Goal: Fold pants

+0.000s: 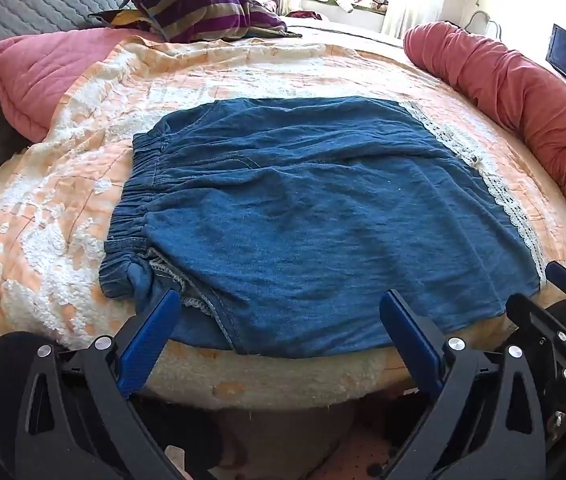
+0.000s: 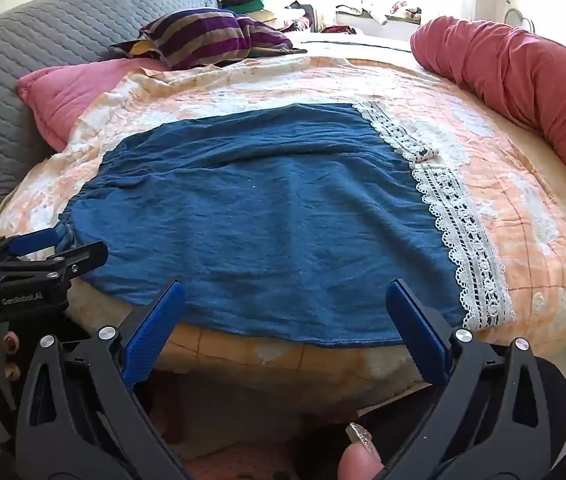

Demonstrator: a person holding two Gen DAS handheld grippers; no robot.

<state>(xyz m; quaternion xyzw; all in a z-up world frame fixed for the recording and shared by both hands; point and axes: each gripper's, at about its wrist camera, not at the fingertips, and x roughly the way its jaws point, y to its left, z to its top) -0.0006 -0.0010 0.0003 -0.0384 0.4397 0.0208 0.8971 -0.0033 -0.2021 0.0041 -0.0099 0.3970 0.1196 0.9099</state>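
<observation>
Blue denim pants (image 1: 303,216) lie flat across the bed, the elastic waistband (image 1: 131,216) to the left and a white lace hem (image 1: 495,188) to the right. My left gripper (image 1: 279,304) hovers wide open above the near edge of the cloth, by the waistband end, with nothing between its blue fingers (image 1: 151,336). In the right wrist view the same pants (image 2: 267,216) fill the middle, and my right gripper (image 2: 283,296) stands open over the near edge toward the lace hem (image 2: 463,232). The left gripper (image 2: 39,248) shows at that view's left edge.
The bed carries a peach and white quilt (image 1: 63,208). A pink pillow (image 1: 39,76) and a striped cushion (image 1: 203,12) lie at the far left, a rolled red blanket (image 1: 523,100) along the right. A grey quilted headboard (image 2: 43,52) is on the left. A thumb (image 2: 359,464) shows below.
</observation>
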